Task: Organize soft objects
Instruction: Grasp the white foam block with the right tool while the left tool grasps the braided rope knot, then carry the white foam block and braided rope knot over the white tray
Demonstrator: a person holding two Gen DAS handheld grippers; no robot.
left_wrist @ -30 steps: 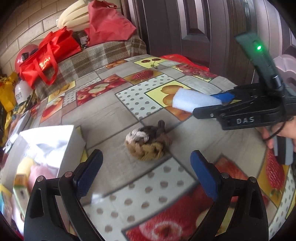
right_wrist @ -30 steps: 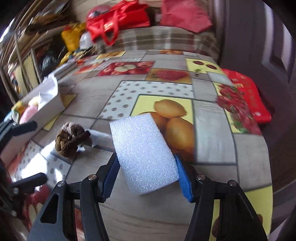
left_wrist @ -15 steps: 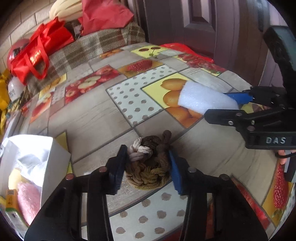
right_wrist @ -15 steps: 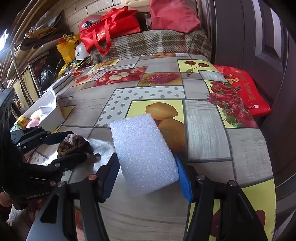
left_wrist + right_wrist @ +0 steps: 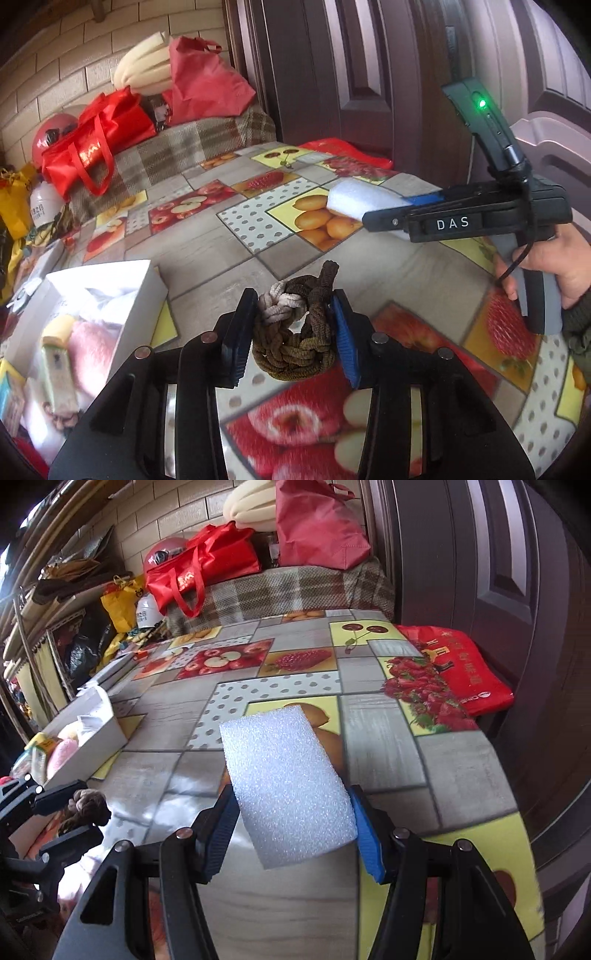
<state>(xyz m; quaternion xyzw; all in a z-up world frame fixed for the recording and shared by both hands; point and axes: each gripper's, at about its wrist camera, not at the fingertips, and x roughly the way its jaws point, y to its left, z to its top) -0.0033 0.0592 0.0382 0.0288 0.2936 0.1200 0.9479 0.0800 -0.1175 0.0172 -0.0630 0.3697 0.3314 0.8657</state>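
Both grippers loaded: left gripper [image 5: 293, 334] is closed down on the braided rope knot [image 5: 295, 332], pads pressing its two sides; right gripper [image 5: 291, 830] is clamped on the white foam block [image 5: 286, 786], jaws about block-width apart. The knot sits between my left pads, seemingly just clear of the bench [image 5: 240, 254]; I can't tell whether its underside touches. The foam sticks out forward of the right pads, well above the bench, and shows ahead and to the right of the left gripper. The white box [image 5: 110, 295] is down-left of the left gripper, already holding a pink soft item [image 5: 90, 347] and some packets. Risks, as I judge them: the knot is loose and squashy, so the pads may be gripping only the outer loops and it could sag or slip out on the move to the box. The foam is held near its rear end only, so it could pivot or pop free if bumped. Both grippers heading to one box could clash. The knot is brown-olive cord with a pale grey-white strand and a stub tail pointing away from me; the foam is a plain, coarse-celled, undented slab.
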